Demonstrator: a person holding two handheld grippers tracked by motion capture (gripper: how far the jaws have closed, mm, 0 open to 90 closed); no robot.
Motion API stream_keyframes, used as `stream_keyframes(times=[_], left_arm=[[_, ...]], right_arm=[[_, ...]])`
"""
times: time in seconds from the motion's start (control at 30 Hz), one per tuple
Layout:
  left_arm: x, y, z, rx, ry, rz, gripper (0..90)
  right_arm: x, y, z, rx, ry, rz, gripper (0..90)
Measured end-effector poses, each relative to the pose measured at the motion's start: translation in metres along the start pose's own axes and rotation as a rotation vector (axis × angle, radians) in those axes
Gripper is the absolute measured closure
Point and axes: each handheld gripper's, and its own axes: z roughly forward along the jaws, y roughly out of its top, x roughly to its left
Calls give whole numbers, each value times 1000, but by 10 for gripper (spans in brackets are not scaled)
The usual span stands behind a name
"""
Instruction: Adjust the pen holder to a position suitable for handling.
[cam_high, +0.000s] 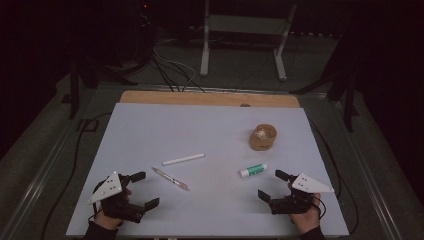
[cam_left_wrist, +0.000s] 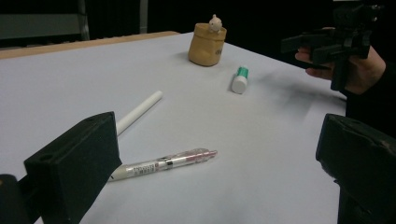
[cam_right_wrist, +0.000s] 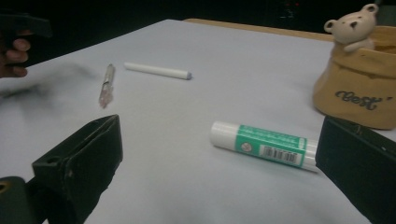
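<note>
On the pale sheet (cam_high: 150, 130) lie a white stick (cam_high: 183, 159), a clear pen with pink inside (cam_high: 170, 178) and a green-and-white glue stick (cam_high: 253, 170). A tan pot with a small bear figure (cam_high: 263, 137) stands behind the glue stick. My left gripper (cam_high: 148, 188) rests at the near left, open and holding nothing, with the pen (cam_left_wrist: 163, 163) just ahead of its jaws. At the near right my right gripper (cam_high: 269, 184) is open too, and the glue stick (cam_right_wrist: 264, 144) lies on the sheet in front of it, untouched. The pot (cam_right_wrist: 359, 93) stands beyond that.
A strip of wooden tabletop (cam_high: 210, 98) shows past the sheet's far edge. Beyond it stand a white metal frame (cam_high: 245, 30) and dark stands, with cables (cam_high: 170, 70) on the floor. The sheet's middle and far left are bare.
</note>
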Motion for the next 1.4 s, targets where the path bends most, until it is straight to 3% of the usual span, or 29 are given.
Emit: stream_keyframes(times=[0.4, 0.63, 0.97, 1.4], left_arm=[[0, 0, 1, -1, 4, -6, 3], [1, 0, 2, 13, 9, -9, 3], [0, -1, 1, 8, 2, -8, 3], [0, -1, 2, 14, -1, -5, 3]], right_arm=[[4, 0, 4, 50, 58, -11, 0], [7, 1, 3, 80, 34, -1, 0], [19, 24, -2, 51, 65, -9, 0], [12, 57, -11, -15, 40, -28, 0]])
